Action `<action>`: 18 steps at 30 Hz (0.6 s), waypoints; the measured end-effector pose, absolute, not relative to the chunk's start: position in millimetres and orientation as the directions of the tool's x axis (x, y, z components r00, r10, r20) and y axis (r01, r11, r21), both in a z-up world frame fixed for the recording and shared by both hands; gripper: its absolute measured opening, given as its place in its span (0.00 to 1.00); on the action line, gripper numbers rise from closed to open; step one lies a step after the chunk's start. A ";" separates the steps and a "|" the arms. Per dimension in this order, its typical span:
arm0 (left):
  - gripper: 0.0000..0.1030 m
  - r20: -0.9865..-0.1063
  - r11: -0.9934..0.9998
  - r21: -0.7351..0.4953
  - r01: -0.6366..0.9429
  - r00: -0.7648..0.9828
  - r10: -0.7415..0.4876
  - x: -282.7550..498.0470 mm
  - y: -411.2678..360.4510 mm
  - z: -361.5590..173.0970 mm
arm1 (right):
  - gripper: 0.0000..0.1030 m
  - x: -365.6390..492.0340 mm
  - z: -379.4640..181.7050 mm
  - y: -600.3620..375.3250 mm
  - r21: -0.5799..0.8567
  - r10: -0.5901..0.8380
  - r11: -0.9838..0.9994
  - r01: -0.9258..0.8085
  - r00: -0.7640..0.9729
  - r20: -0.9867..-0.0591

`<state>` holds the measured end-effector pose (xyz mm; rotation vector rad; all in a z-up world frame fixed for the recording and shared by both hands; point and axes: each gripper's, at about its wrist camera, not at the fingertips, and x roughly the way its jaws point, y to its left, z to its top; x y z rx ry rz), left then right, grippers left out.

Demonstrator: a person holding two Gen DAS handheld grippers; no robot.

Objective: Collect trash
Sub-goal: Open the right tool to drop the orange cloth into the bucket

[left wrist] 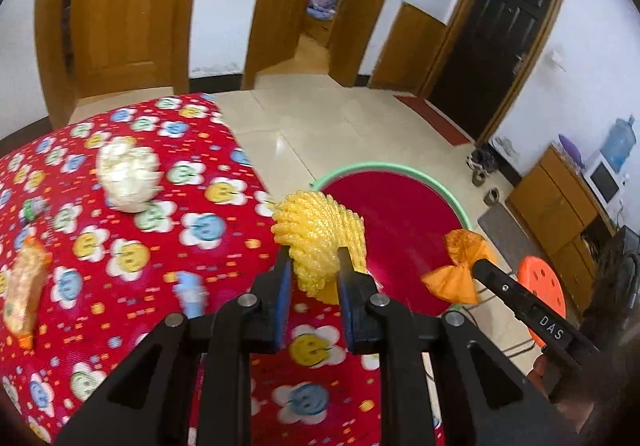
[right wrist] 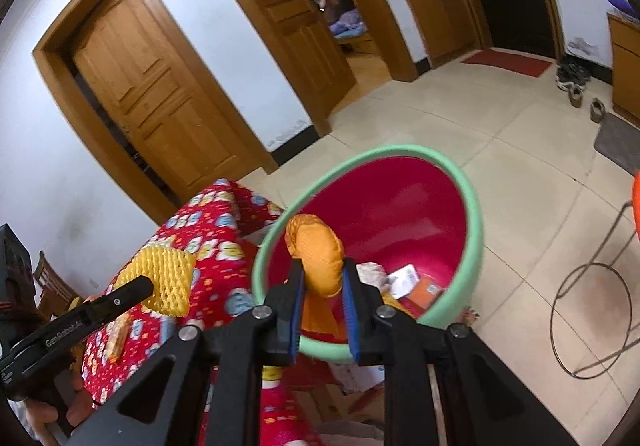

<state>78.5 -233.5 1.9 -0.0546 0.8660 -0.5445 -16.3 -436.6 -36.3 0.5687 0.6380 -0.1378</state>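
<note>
My left gripper [left wrist: 314, 258] is shut on a yellow foam fruit net [left wrist: 320, 236], held above the table's right edge; the net also shows in the right wrist view [right wrist: 162, 280]. My right gripper [right wrist: 322, 274] is shut on a crumpled orange bag [right wrist: 320, 258], held over the near rim of the red basin with a green rim [right wrist: 476, 221]. The bag also shows in the left wrist view [left wrist: 460, 266]. The basin [left wrist: 400, 167] stands on the floor beside the table and holds paper scraps and a small orange box [right wrist: 426, 292].
The table has a red smiley-flower cloth [left wrist: 132, 246]. On it lie a white foam net ball [left wrist: 128, 177], an orange wrapper [left wrist: 24, 286], a small bottle [left wrist: 34, 207] and a blue-white scrap [left wrist: 192, 294]. An orange stool [left wrist: 540, 286] and a wire stand [right wrist: 592, 306] are on the tiled floor.
</note>
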 end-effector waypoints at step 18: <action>0.40 -0.758 0.850 -0.216 0.481 0.466 -0.457 84.5 -291.2 -19.8 | 0.43 -22.2 -56.0 -474.7 0.491 0.029 0.797 0.353 0.788 -0.615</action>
